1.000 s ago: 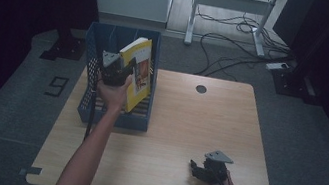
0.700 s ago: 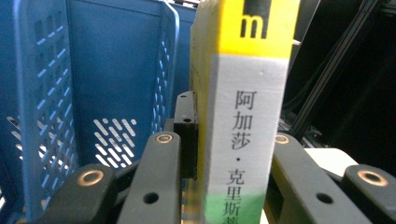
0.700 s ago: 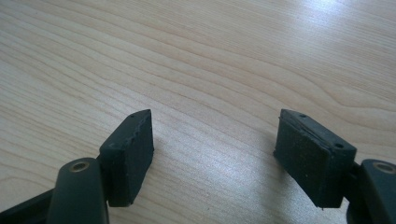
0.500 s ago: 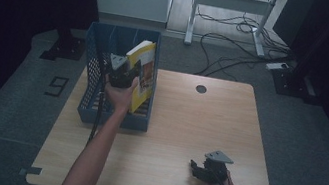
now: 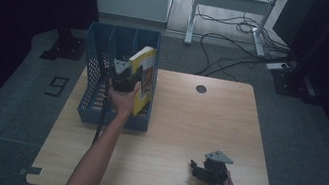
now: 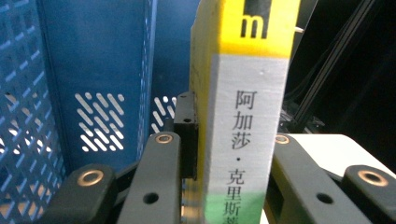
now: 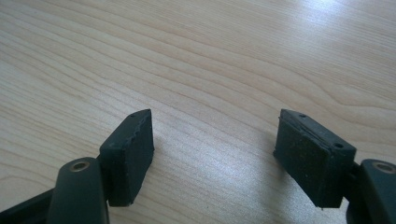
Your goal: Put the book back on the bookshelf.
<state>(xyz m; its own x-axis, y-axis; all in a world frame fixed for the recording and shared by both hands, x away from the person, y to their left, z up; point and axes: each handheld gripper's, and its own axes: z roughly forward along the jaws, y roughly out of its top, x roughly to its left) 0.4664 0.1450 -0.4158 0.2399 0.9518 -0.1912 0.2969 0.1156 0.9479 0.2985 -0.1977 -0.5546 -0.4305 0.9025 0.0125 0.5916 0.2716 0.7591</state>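
I am holding a book (image 5: 143,80) with a yellow cover and a grey and yellow spine in my left gripper (image 5: 127,77). In the left gripper view the book (image 6: 247,116) is standing upright between my 2 black jaws, and both jaws are pressing on its sides, so this gripper is closed on the book and gripping it by the spine end. Chinese characters are running down the grey part of the spine, and a green band is showing at the bottom.

The book is sitting in the blue file rack (image 5: 96,96), in the compartment nearest to the rack's right wall. Its top is leaning a little away from that wall and is rising above the rim of the rack. In the left gripper view the perforated walls of the rack (image 6: 93,93) are standing just beside the book.

The rack is standing on the wooden table (image 5: 172,124), at the far left part of it. A round dark hole (image 5: 201,89) in the table top is lying to the right of the rack, well apart from it.

My right gripper (image 5: 198,169) is resting on the table well apart from the rack, toward the near right corner. In the right gripper view its 2 jaws are standing wide apart over the bare wood (image 7: 210,60), and nothing is between them.
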